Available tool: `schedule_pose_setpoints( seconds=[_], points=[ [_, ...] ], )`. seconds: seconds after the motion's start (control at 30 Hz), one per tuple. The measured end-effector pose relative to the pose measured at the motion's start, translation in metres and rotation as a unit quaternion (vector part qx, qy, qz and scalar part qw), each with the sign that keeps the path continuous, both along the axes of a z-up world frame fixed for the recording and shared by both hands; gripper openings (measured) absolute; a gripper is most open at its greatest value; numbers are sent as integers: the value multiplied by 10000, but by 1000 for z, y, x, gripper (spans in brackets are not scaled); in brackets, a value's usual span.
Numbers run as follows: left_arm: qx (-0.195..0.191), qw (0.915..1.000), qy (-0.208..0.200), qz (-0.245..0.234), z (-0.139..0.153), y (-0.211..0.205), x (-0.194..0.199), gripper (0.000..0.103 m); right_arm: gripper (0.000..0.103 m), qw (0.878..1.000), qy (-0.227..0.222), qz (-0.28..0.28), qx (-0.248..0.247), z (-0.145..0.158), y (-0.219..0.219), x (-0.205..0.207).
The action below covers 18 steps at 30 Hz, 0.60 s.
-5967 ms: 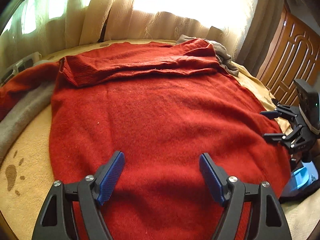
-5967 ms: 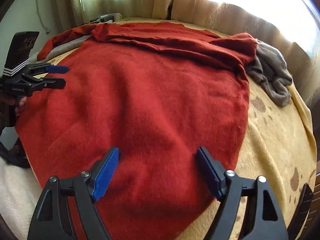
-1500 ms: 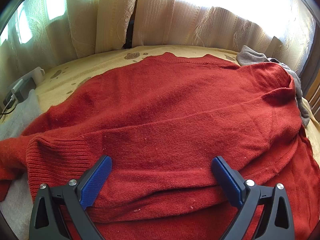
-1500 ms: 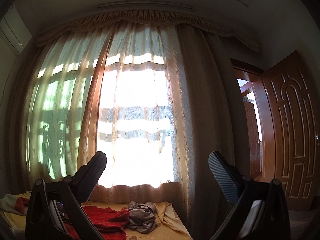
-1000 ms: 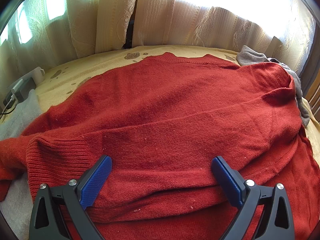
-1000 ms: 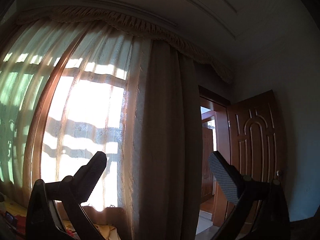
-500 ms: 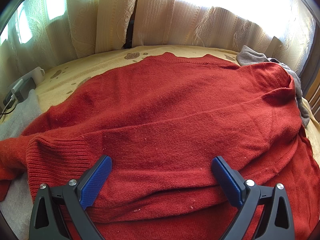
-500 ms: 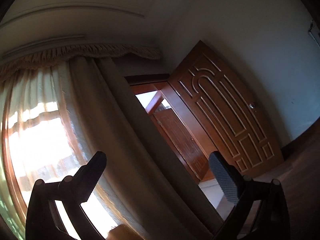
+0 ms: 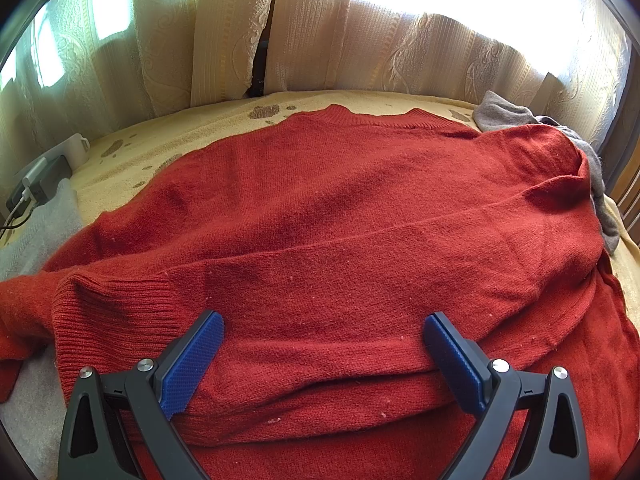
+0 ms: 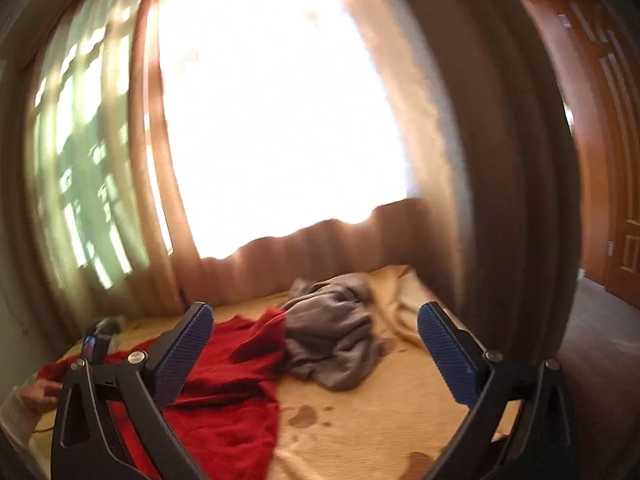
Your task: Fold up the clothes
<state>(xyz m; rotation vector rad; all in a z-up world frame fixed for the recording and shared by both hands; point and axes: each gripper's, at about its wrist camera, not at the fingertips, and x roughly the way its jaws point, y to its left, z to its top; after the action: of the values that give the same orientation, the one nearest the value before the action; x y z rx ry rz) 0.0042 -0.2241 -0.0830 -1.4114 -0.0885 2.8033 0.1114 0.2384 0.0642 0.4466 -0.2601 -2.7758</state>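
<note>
The red sweater [image 9: 340, 240] lies spread across the yellow bedspread [image 9: 192, 128], its collar at the far edge toward the curtains [image 9: 224, 32] and one sleeve folded across the body, the ribbed cuff [image 9: 108, 312] ending at the near left. The left gripper [image 9: 323, 354] sits low over that folded sleeve with its blue fingers wide apart and nothing between them. Over the last second and a half this view has not shifted at all, so the left hand is simply waiting.

The change is on the other side. The right gripper [image 10: 316, 350], fingers also spread and empty, was pointing up at the window, then the ceiling and door, and has now swung back down toward the bed; the view is smeared with motion. It looks over the sweater's right shoulder [image 10: 224, 376] and a crumpled grey garment [image 10: 332, 340] just beside it on the far right.

I would judge that the first sleeve fold is done and the right hand is returning for the next fold, likely the other sleeve or the side.
</note>
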Motion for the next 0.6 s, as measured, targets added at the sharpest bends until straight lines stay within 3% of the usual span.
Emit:
schedule_pose_setpoints(
  seconds=[0.07, 0.2, 0.3, 0.47, 0.6],
  points=[
    [-4, 10000, -1, 1, 0, 0, 0, 102, 103, 9921, -555, 1019, 481, -15, -69, -31],
    [-17, 10000, -5, 0, 0, 0, 0, 102, 103, 9717, -1207, 1468, 1405, -70, -155, -67],
    [-11, 10000, -6, -2, 0, -1, -1, 102, 103, 9616, -1513, 1839, 1363, -94, -177, -85],
    [-94, 9999, -16, 80, 1, 2, 0, 102, 102, 9476, -1653, 2440, 1236, -101, -192, -83],
    [286, 9995, -60, 97, 7, -10, 4, 102, 102, 9405, -1624, 2638, 1393, -109, -201, -81]
  ],
)
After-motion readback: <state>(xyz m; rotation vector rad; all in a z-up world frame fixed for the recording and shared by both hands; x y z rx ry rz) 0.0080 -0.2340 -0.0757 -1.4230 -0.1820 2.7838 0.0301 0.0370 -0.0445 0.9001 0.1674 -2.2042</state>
